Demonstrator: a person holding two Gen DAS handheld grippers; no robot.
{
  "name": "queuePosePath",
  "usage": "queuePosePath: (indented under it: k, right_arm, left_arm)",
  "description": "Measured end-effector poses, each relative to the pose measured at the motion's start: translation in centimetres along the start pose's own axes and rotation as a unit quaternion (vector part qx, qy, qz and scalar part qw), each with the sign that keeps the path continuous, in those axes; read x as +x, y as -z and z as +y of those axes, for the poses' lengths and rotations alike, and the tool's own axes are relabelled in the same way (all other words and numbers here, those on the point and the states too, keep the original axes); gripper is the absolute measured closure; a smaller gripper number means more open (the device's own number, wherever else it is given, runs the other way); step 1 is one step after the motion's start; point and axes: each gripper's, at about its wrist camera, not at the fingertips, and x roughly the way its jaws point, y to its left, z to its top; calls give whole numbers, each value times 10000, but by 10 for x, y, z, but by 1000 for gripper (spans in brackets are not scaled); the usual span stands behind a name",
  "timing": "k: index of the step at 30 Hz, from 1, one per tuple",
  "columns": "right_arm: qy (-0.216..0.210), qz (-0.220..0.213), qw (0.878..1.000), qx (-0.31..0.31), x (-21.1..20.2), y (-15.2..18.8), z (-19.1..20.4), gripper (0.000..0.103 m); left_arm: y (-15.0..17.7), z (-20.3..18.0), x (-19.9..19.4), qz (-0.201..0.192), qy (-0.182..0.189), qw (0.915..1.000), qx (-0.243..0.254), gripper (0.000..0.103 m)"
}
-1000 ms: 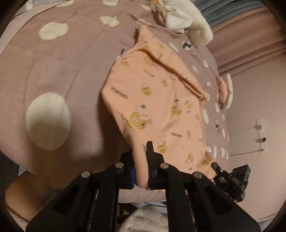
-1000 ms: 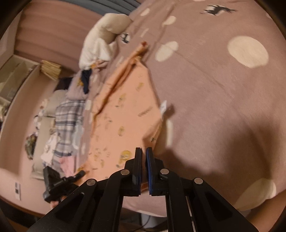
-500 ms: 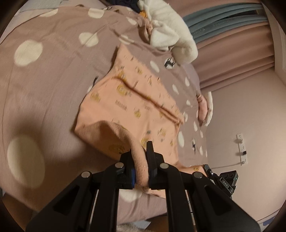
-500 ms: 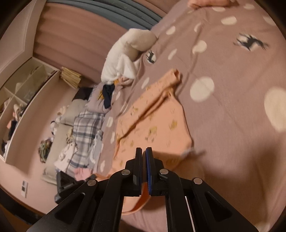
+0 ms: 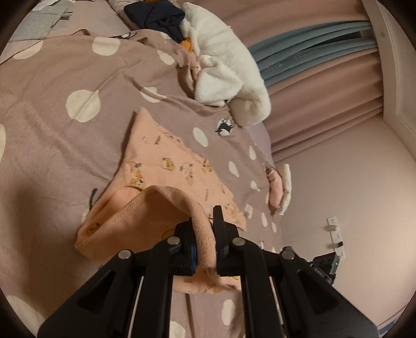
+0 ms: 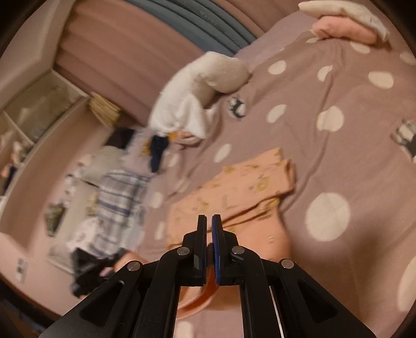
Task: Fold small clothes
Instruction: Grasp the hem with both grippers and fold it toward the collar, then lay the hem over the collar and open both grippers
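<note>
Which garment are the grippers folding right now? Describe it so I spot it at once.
Look at the mauve polka-dot bedspread; in its middle lies the peach garment with small yellow cartoon prints, its near edge lifted. Unlike the white fleece and navy cloth piled beyond, it is pinched by both grippers.

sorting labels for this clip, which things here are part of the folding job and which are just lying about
Part of the job:
- peach printed garment, near edge lifted
- left gripper, shut on the garment
- right gripper, shut on the garment
- polka-dot bedspread it lies on

Just lying about:
- white fleece
- navy clothing
- plaid cloth
- pink pillow
- curtains
</note>
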Motion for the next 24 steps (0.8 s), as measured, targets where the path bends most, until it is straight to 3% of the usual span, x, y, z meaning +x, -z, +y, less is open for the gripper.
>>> queuePosePath:
  k: [2,4,13,18,22,24]
  right_arm:
    - [-169,56,9998,-4,4,-1,-5,96]
    - [-81,82,9999,19,9,-6,-8,96]
    - [-367,-172,9992,-6,27,-53,-1,97]
    - [-73,-85,9999,-12,57,-85,-10,97]
    - [189,145,9996,159,92,-97,-31,97]
    - [324,293,9985,318,108,-99,-43,97]
  left_arm:
    - [-6,9,6,1,34,9998,-175,94]
    - [-14,12,11,40,147,9993,-336,94]
    - [-68,-11,32,-286,517,9981,-178,94]
    - [-94,1,69,-258,-31,9995,-158,94]
    - [-102,34,98,-172,-329,9977,-564,94]
    - [-107,51,113,-152,-752,9937,-811,94]
